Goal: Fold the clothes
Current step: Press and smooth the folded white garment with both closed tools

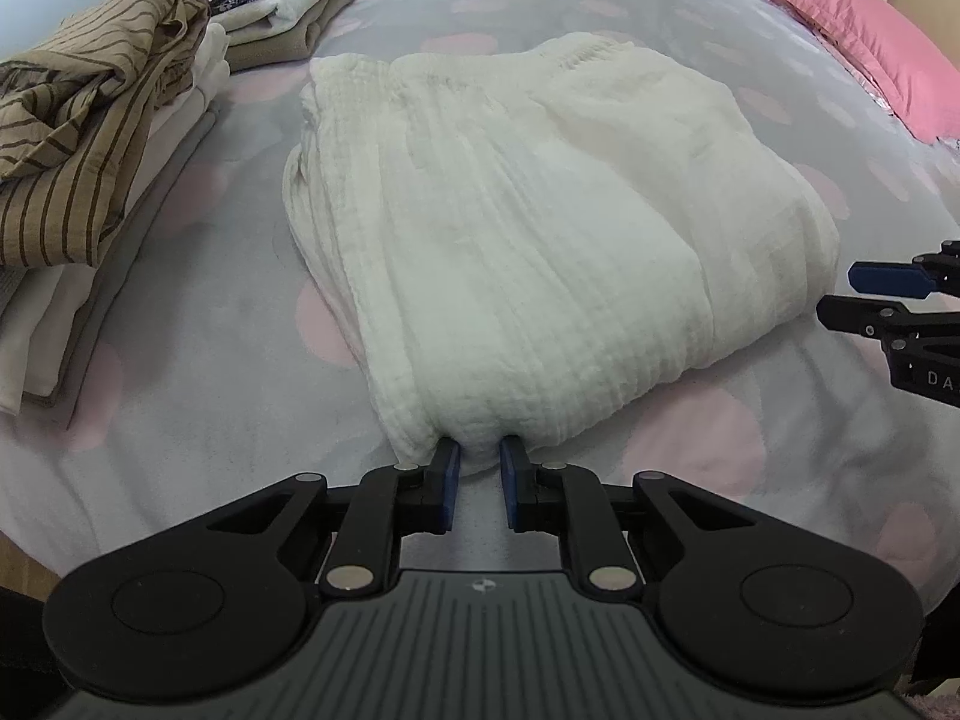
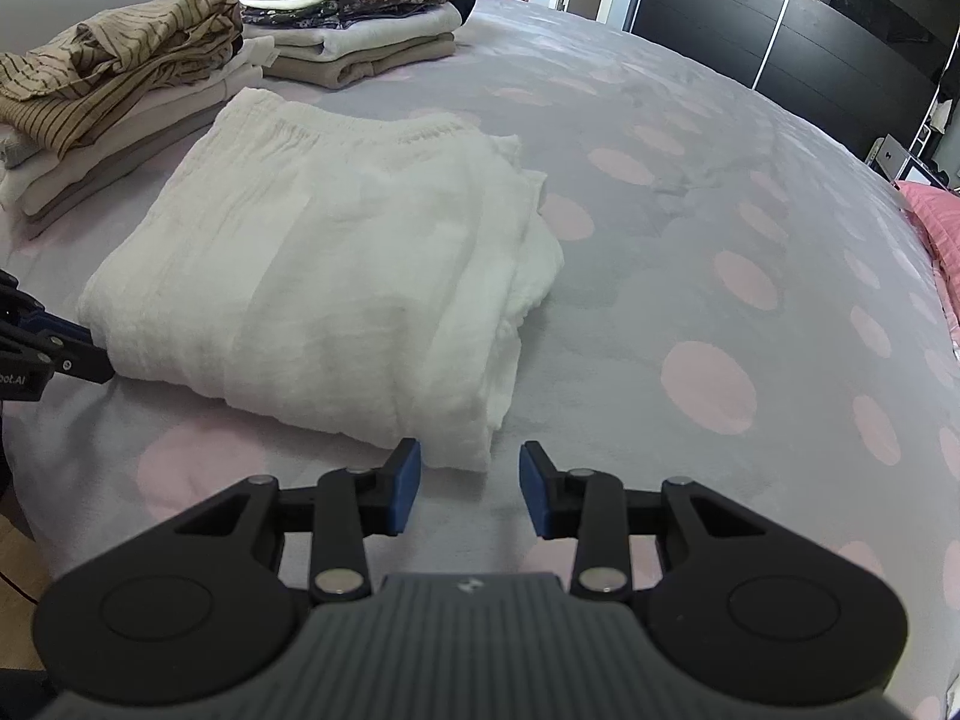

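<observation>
Two grippers: I work the near edge of one garment.
Left gripper point(image 1: 480, 456): pinches the white garment point(image 1: 540, 228) corner, ready to lift.
White garment: folded, mid-bed point(image 2: 660, 120).
Right gripper point(image 2: 470, 462): jaws apart, straddling the other corner.

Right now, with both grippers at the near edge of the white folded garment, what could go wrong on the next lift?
1. The left gripper pinches only a small bunch of the white garment; lower layers may slip out.
2. The right gripper is open beside the near corner, holding nothing, so a lift now could be lopsided.
3. The striped shirt lies loosely on a nearby stack; a swinging fold might drag it.
</observation>
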Motion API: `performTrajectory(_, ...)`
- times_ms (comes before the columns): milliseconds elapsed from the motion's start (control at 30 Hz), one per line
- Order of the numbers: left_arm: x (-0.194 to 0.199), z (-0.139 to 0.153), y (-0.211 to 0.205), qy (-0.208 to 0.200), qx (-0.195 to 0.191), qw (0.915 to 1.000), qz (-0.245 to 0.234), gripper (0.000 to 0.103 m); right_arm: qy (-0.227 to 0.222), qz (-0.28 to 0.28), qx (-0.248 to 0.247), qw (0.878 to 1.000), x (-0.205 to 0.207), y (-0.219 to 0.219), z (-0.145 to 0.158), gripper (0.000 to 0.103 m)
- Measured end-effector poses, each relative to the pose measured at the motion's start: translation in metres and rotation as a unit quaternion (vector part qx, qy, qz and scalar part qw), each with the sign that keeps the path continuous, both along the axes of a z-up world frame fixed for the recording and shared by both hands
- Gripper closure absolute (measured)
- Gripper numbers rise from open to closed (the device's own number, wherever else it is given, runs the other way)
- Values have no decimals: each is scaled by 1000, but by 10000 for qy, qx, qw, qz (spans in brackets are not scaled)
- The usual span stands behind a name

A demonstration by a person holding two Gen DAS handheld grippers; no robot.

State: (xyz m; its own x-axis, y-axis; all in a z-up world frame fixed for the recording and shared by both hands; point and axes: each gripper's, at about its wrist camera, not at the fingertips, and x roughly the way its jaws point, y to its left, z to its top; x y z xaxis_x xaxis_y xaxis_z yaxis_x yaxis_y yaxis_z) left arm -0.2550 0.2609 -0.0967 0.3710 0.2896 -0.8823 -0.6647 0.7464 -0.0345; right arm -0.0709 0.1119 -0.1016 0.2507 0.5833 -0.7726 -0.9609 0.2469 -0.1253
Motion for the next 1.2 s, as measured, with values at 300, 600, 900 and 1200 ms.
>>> performTrajectory(300,-21,39,-6,-569,389,9975,183,102,-75,85,165,9998,-4,-4,10,103)
performTrajectory(600,-21,30,-5,-179,397,9987,269,102,478,219,214,9984,6,-11,14,91)
performTrajectory(900,-23,32,-6,-210,469,9982,307,102,145,661,59,9977,-14,1,-1,100)
performTrajectory(1200,-26,26,0,137,529,9967,592,103,-141,297,-236,9992,-11,2,-2,103)
